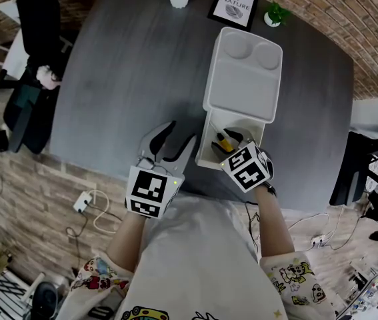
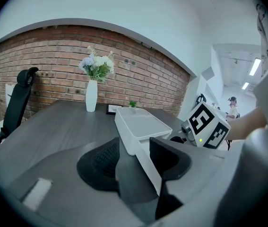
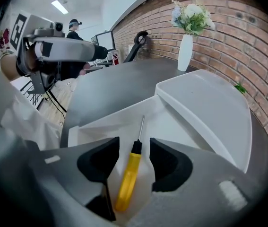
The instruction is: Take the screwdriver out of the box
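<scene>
A white box (image 1: 210, 153) stands open at the near edge of the grey table (image 1: 129, 79), its lid (image 1: 243, 72) folded back beyond it. Inside lies a screwdriver (image 3: 128, 181) with a yellow handle and a thin metal shaft, also just visible from above as the screwdriver (image 1: 223, 141). My right gripper (image 3: 134, 162) reaches into the box, open, one jaw on each side of the handle. The right gripper (image 1: 234, 141) carries its marker cube over the box's near wall. My left gripper (image 1: 181, 133) is open and holds nothing, just left of the box; the left gripper (image 2: 136, 160) faces the box's near corner (image 2: 138, 148).
A white vase with flowers (image 2: 91, 96), a framed picture (image 1: 233, 7) and a small potted plant (image 1: 275, 13) stand at the table's far edge by the brick wall. A black office chair (image 1: 35, 39) sits at the left. Cables and a power strip (image 1: 82, 202) lie on the floor.
</scene>
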`<state>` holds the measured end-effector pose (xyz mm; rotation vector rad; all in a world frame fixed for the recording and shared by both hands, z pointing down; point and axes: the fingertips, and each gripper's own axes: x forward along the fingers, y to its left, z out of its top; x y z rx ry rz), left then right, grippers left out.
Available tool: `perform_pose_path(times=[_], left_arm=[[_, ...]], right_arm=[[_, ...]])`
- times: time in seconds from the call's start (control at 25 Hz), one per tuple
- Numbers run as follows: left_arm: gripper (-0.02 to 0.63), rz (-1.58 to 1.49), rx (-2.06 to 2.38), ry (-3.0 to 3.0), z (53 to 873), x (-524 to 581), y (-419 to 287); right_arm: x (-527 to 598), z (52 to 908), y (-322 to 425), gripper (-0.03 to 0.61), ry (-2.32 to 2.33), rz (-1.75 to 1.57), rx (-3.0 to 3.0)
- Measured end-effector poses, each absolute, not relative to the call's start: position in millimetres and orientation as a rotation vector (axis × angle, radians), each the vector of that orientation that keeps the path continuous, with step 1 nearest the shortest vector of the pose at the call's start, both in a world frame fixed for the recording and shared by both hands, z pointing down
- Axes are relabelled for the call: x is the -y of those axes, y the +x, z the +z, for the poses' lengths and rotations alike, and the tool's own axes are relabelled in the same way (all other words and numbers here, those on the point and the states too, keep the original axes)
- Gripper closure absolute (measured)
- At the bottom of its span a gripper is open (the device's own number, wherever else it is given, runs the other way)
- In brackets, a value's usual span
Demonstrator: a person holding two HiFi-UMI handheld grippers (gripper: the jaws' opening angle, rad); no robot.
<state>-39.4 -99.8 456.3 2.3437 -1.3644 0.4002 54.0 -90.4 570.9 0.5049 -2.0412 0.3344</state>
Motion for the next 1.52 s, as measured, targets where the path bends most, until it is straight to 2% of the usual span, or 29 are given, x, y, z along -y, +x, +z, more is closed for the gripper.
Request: perform_pose_path(times=[1.24,1.32,1.4,1.52], left_arm=[[0.414,0.353,1.422,2.287,462,99,-58],[0.414,0.352,1.426,2.290,462,99,-58],[0.414,0.354,1.420,2.286,463,97,-58],[0.414,0.355,1.417,2.286,464,97,-58]], right_arm=[[91,587,55,0.377,0.430,0.302,1.939],[91,587,56,0.401,0.433,0.304,1.933],[91,587,57,0.459,0.438,0.304,1.926],[91,587,58,0.469,0.447,0.304,1.923]])
